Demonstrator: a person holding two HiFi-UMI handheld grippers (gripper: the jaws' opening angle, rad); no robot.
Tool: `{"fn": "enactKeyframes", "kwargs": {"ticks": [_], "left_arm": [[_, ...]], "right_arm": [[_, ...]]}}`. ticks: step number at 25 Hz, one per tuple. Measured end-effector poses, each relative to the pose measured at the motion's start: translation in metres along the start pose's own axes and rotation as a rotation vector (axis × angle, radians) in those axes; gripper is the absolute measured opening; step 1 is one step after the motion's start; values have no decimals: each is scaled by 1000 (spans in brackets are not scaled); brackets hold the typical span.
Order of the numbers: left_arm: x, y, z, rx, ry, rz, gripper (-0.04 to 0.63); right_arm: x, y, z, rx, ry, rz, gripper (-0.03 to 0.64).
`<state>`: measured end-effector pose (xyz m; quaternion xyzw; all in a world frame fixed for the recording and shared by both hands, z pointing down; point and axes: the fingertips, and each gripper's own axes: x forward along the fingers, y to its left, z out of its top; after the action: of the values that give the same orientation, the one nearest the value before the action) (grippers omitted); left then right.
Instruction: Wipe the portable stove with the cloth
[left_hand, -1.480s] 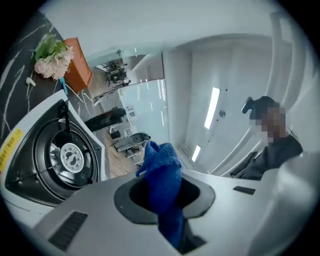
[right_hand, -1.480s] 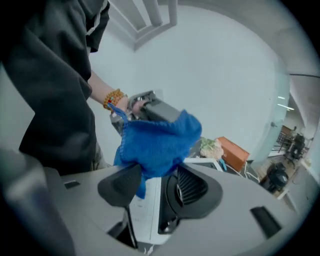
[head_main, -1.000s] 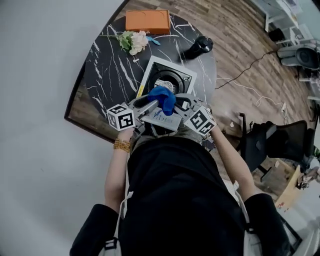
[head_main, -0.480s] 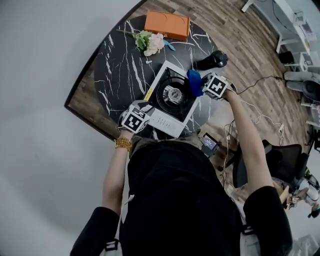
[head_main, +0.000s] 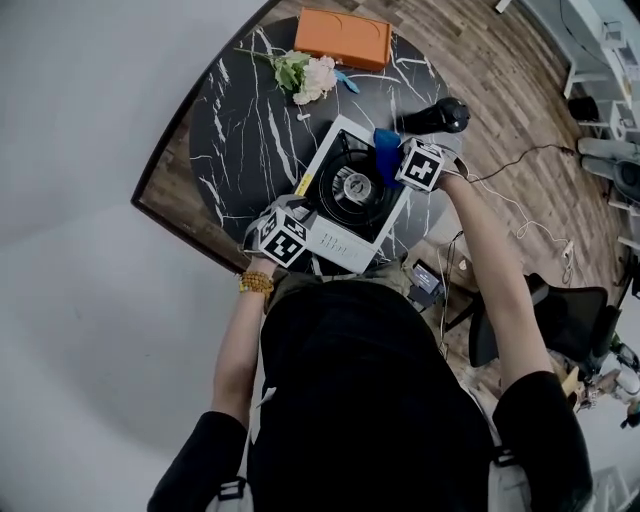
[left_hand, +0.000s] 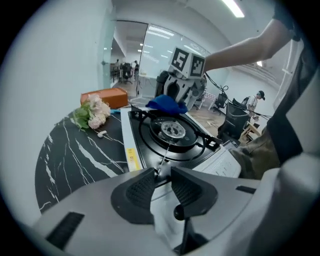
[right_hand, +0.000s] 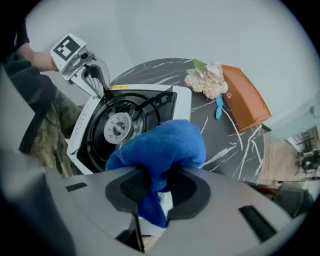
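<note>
In the head view, the portable stove (head_main: 338, 243) sits on the black marbled worktop (head_main: 235, 150). The left tongs (head_main: 303, 218) are at its near left corner. The right tongs (head_main: 398, 165) point down at its far right edge with the blue cloth (head_main: 386, 148). In the left gripper view, the left jaws are closing, a narrow gap between the pads, the stove's near edge at their tips. In the right gripper view, the bunched cloth is pinched between the pads as the jaws are opening.
</note>
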<state>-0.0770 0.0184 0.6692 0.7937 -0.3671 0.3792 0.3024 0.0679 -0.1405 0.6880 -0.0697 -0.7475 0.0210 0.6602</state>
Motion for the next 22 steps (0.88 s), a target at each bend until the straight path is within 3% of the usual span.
{"fn": "enactKeyframes", "kwargs": {"ticks": [2,4,8,11,15,17,19,21,22], "left_arm": [[2,6,-1,-22,-38,19,46],[2,8,0,-41,-58,3,48],[5,6,4,-1,-31,-15,46],[4,12,3,-50,-42,-14,46],[0,21,0,-100,-76,2,43],[1,20,-1,-126,-96,-17,43],[-2,20,-4,-179,-126,-47,50],[-21,24,8,-204,-230,-53,117],[-37,26,22,-191,-311,-55,165]], "right_arm": [[0,-4,18,-29,-36,-33,83],[-1,-7,41,-60,-57,-49,83],[5,-12,86,-141,-62,-51,83],[8,-18,119,-206,-68,-87,83],[8,-24,141,-154,-173,-190,74],[0,-25,139,-73,-265,-229,70],[-24,-20,137,67,-440,-253,66],[-59,-2,137,162,-632,-262,66],[-73,15,137,157,-693,-260,66]]}}
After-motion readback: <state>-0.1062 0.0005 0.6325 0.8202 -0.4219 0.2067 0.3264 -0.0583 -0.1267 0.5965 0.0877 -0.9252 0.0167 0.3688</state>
